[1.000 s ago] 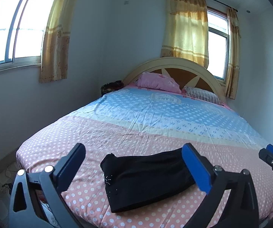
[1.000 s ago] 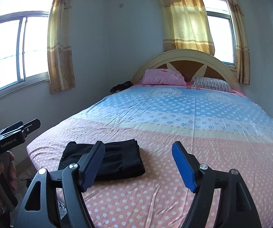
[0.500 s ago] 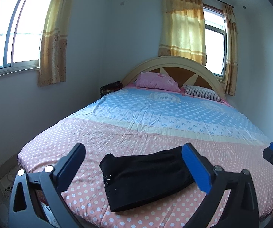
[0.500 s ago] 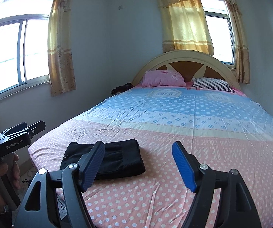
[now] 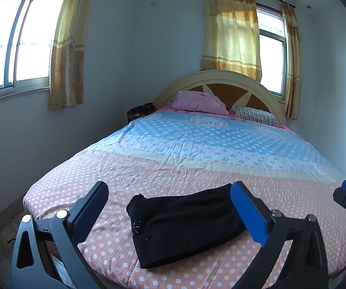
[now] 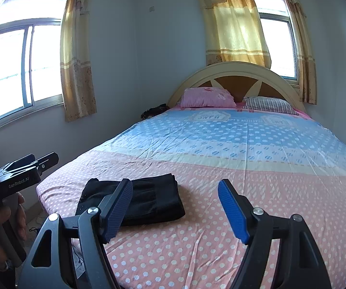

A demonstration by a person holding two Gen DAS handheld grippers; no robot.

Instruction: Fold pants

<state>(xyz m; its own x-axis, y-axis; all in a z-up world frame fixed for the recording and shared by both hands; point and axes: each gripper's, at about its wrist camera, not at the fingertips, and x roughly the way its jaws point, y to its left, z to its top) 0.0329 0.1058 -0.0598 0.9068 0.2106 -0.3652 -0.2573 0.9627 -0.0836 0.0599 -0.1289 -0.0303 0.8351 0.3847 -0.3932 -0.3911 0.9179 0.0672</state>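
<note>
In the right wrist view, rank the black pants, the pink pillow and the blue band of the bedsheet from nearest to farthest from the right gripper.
From the right gripper:
1. black pants, folded, near the foot of the bed, left of the fingers.
2. blue band of the bedsheet, mid-bed.
3. pink pillow, against the headboard.

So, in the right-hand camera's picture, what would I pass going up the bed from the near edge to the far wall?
Black folded pants → pink dotted part of the sheet → blue dotted part → pink pillow → arched headboard → yellow curtain.
</note>
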